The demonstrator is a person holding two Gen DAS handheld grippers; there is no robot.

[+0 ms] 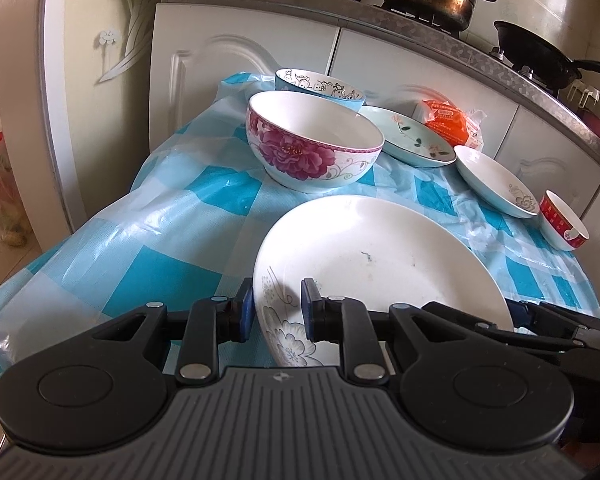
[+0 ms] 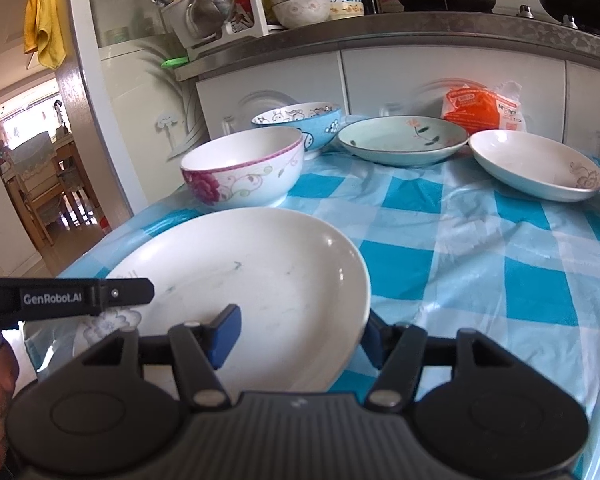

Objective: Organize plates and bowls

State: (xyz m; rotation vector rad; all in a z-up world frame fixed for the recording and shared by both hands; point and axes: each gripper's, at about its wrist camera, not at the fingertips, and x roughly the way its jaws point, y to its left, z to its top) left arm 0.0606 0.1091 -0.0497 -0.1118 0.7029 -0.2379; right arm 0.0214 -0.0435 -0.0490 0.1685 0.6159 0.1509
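Left claw (image 1: 278, 312) grips white plate (image 1: 380, 256); peony bowl (image 1: 312, 140) just behind.

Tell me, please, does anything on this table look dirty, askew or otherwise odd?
The large white plate, pinched at its near rim by the left gripper, has faint greenish smears and a dark speck on its face. The checked plastic tablecloth lies wrinkled. Nothing looks spilled or broken.

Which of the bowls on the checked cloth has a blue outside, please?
The cartoon-printed bowl at the back, behind the pink-flowered bowl. Its outer wall is light blue; the flowered one is white outside, and the small bowl is red.
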